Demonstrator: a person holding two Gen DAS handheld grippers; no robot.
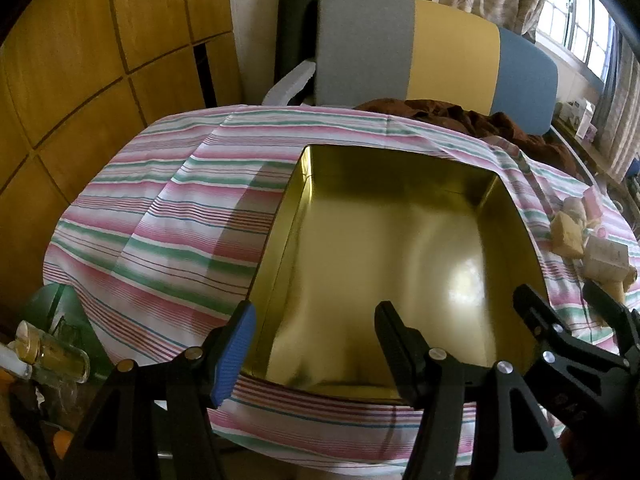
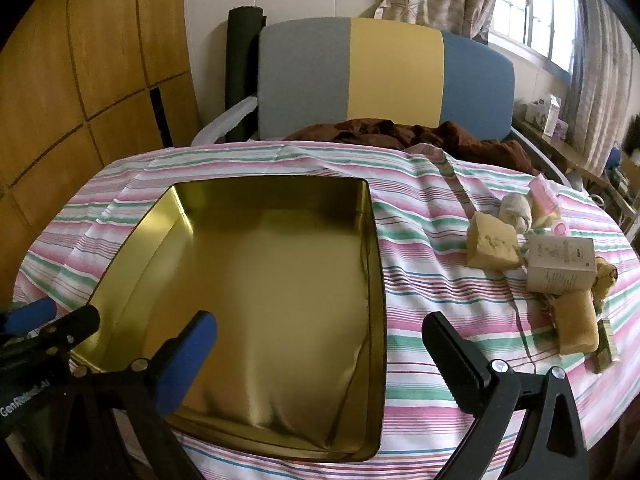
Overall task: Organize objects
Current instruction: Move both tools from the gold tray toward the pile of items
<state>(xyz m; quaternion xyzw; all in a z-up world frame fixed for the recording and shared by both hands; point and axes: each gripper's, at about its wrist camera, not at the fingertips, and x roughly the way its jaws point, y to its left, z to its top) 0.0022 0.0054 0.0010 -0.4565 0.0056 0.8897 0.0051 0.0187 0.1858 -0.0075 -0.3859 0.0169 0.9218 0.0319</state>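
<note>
Gold tin [image 2: 272,304] sits empty — sponges and boxes [image 2: 552,264] lie right, nearest the right gripper [image 2: 320,354], wide-fingered; left gripper [image 1: 316,340] narrower, holding nothing.

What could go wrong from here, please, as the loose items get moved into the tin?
1. The tin sits on a wrinkled cloth near the table's front edge; a nudge might slide it off.
2. The items lie piled and touching, so lifting one may drag its neighbours.
3. The right gripper and left gripper hover close together and might collide.
</note>
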